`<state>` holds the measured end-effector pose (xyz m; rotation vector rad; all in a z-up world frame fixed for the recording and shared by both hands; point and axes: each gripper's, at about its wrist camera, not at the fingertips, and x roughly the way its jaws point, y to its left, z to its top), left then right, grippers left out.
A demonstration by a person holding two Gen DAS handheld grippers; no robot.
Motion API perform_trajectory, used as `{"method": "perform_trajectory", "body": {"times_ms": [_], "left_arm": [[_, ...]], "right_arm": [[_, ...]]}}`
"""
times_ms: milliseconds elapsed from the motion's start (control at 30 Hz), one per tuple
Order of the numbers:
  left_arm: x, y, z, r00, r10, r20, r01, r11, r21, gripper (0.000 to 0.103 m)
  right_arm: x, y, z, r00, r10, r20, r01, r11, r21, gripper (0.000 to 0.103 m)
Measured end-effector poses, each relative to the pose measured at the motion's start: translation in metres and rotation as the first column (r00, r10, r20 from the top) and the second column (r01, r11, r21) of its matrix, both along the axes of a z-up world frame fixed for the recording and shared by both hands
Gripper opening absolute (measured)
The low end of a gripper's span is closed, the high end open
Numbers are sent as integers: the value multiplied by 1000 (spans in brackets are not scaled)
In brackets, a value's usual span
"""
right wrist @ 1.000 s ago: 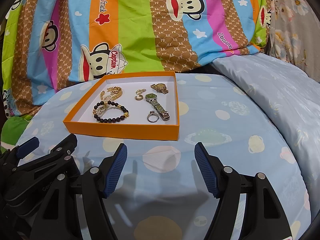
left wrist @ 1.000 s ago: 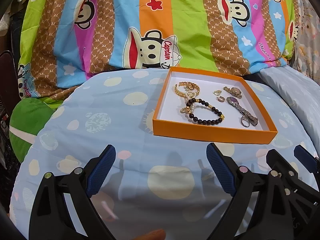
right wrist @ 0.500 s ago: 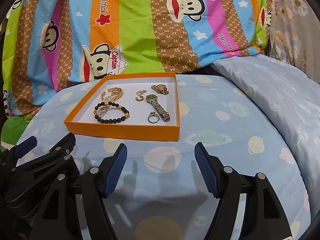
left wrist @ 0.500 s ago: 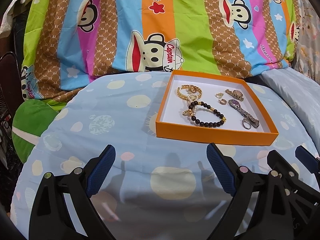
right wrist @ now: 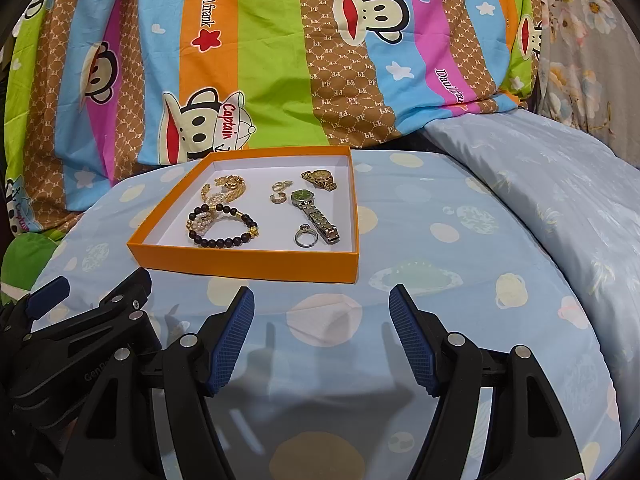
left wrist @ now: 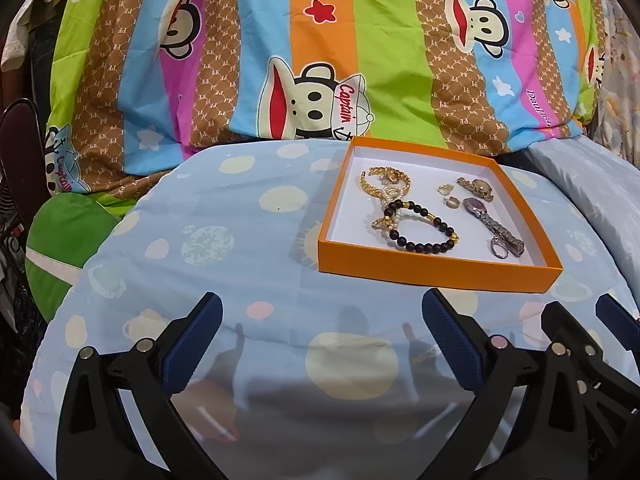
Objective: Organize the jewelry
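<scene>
- We take the orange tray (left wrist: 436, 274) as our landmark; it lies on the pale blue spotted bedcover (left wrist: 224, 240), with the striped cartoon-monkey fabric (left wrist: 280, 52) rising just behind it.
- Inside the tray, toward its left side, we see a gold chain bracelet (left wrist: 384, 182) at the back and a dark beaded bracelet (left wrist: 424, 228) in front of it, the two touching or overlapping through a small pearl strand.
- Toward the tray's right side lie a silver watch (right wrist: 316, 210), a gold watch (right wrist: 320, 179) behind it, two small earrings (right wrist: 279, 191) near the middle, and a silver ring (right wrist: 306, 236) just beside the silver watch's band.
- Our left claw (left wrist: 322, 334) hovers short of the tray's near wall, its jaws opening wide with nothing between them.
- Our right claw (right wrist: 322, 338) also sits in front of the tray's near wall, jaws apart and empty.
</scene>
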<state>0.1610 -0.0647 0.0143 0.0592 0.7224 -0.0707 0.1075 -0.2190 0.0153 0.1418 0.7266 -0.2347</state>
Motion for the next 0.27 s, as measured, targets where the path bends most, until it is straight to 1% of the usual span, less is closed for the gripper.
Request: {"method": "perform_trajectory", "body": {"times_ms": [267], "left_arm": [[0,0,0,1000,8,2,-8,1000,0,98]], "right_arm": [[0,-2,1,1000,-17,0,17,1000,-5,74]]}}
